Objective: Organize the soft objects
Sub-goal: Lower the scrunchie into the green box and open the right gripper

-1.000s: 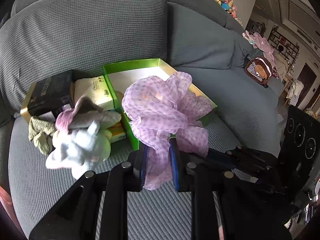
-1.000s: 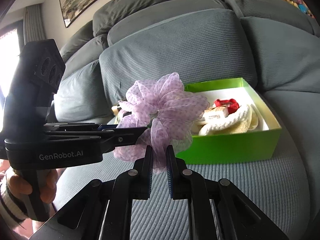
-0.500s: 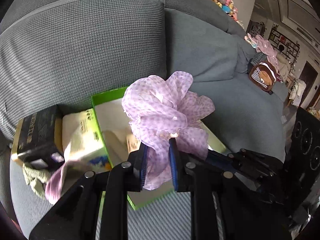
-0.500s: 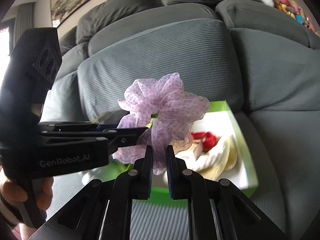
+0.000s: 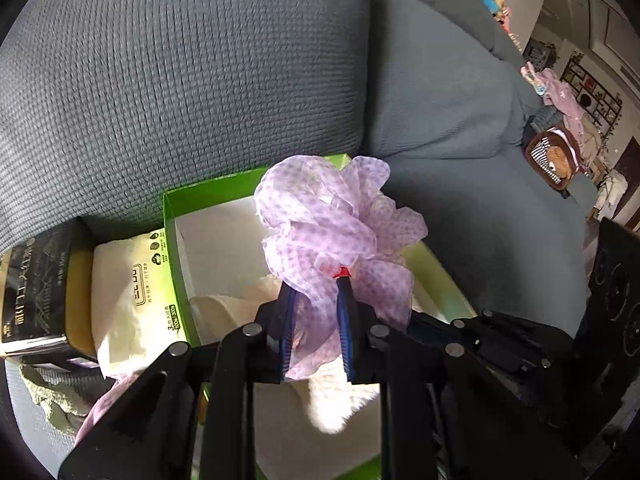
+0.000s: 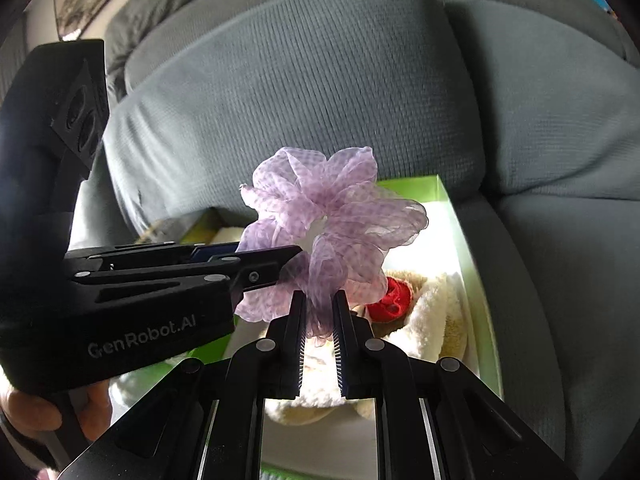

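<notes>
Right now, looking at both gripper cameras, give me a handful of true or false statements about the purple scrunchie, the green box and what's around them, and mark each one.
1. Both grippers grip the purple scrunchie. True: the left gripper and right gripper each pinch its fabric.
2. The scrunchie lies flat on the sofa seat. False: it is held up over the green box.
3. The green box is empty. False: a cream plush item with a red part lies inside.
4. A tissue pack sits beside the box, outside it. True.
5. The sofa is grey. True.
</notes>
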`<state>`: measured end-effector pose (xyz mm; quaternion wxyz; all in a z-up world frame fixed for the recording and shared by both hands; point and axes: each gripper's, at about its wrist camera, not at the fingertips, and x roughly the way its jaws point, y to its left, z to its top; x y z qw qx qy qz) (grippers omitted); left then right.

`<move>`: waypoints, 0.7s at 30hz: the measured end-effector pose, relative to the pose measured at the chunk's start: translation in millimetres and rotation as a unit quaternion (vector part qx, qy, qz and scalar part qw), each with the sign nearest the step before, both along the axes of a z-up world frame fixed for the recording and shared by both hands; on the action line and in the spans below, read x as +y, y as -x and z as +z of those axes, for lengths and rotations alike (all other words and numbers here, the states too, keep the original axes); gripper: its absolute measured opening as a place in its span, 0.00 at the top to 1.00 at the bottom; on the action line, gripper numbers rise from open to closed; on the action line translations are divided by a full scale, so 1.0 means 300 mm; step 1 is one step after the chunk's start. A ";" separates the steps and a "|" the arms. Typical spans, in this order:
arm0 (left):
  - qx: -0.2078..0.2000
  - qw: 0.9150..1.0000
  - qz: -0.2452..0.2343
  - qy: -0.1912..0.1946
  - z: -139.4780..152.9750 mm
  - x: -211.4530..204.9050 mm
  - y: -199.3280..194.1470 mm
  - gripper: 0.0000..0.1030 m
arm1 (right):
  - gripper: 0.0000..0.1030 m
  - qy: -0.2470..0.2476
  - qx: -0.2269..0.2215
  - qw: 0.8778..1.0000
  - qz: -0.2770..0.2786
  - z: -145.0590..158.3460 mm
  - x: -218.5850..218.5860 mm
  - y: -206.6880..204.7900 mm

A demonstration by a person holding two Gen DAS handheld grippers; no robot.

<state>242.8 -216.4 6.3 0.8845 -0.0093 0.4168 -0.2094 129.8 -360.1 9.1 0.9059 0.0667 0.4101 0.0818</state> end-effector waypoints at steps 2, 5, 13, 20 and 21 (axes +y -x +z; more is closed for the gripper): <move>0.007 1.000 0.004 -0.005 -0.018 -0.009 -0.026 0.84 | 0.87 0.011 0.014 1.000 -0.001 -0.015 0.003 -0.023; 0.028 1.000 0.013 0.000 -0.051 -0.013 -0.062 0.84 | 0.87 0.023 0.037 0.999 -0.008 -0.031 0.005 -0.060; 0.056 0.998 0.036 -0.021 -0.090 -0.013 -0.076 0.51 | 0.78 0.039 0.090 0.995 -0.026 -0.079 -0.004 -0.111; 0.036 0.998 0.053 -0.002 -0.033 0.039 -0.002 0.11 | 0.53 0.056 0.074 0.995 -0.043 -0.058 -0.050 -0.038; 0.030 0.998 0.053 0.006 -0.016 0.054 0.016 0.07 | 0.53 0.064 0.067 0.995 -0.044 -0.049 -0.050 -0.019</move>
